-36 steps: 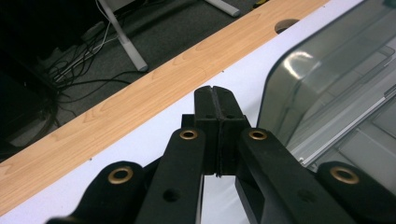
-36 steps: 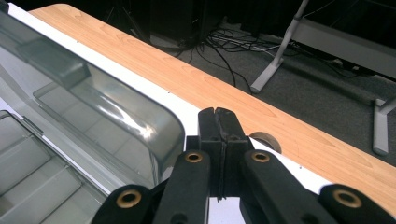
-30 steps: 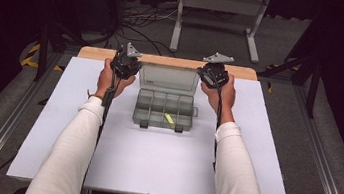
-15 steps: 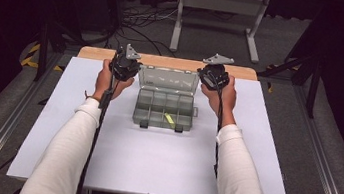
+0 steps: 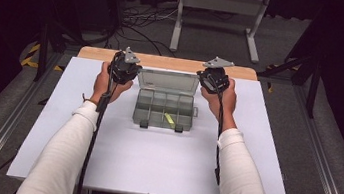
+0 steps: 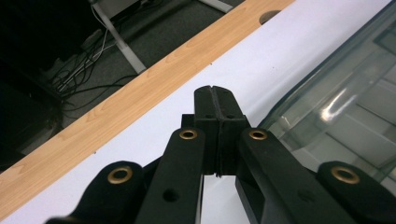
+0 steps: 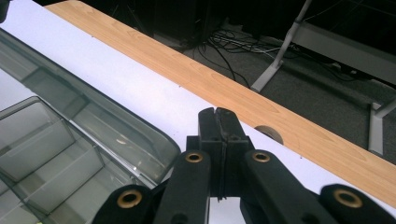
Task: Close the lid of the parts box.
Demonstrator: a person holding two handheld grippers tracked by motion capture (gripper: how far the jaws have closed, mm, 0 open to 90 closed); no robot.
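While both grippers flank the raised lid (image 5: 167, 81) of the clear organiser box (image 5: 164, 109) at mid-table in the high view, left gripper (image 5: 123, 69) and right gripper (image 5: 214, 77) sit at its far corners; a yellow piece (image 5: 169, 119) lies in a compartment. Left gripper view: jaws pressed together, holding nothing, lid edge (image 6: 327, 88) just beside. Right gripper view: jaws likewise closed and empty, lid corner (image 7: 154, 140) near. Closing likely needs even pushes from both sides; nothing obstructs, wooden strip (image 7: 261, 107) beyond.
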